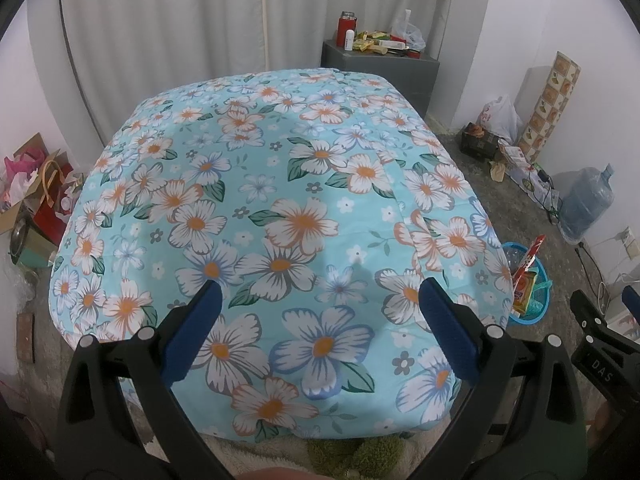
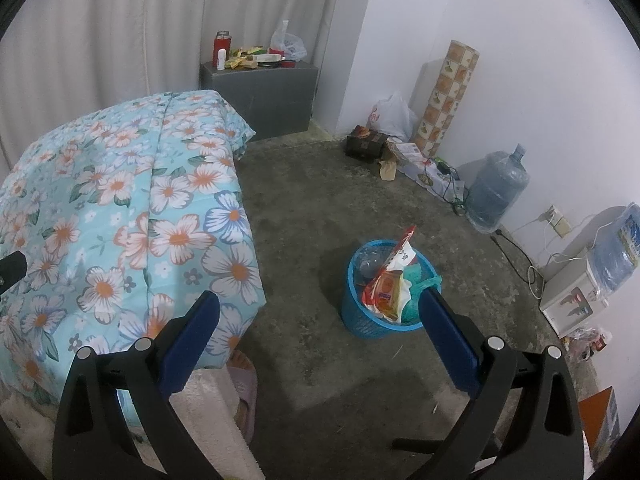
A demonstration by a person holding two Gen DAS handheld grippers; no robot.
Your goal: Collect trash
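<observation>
A blue plastic trash basket [image 2: 362, 322] stands on the concrete floor, stuffed with snack wrappers [image 2: 387, 284] and a clear bottle. My right gripper [image 2: 320, 300] hovers open above the floor, just left of the basket, with nothing between its fingers. In the left wrist view the same basket [image 1: 534, 312] peeks out past the bed's right edge. My left gripper [image 1: 318, 290] is open over the flowered bedspread [image 1: 280, 184], holding nothing. The bedspread shows no loose trash.
A grey cabinet [image 2: 260, 92] in the far corner carries a red flask, packets and a plastic bag. Bags, boxes and a patterned roll [image 2: 446, 98] line the right wall, with a water jug [image 2: 496, 188] and dispenser [image 2: 576, 288]. Gift bags [image 1: 36, 192] sit left of the bed. A slippered foot [image 2: 244, 388] is below.
</observation>
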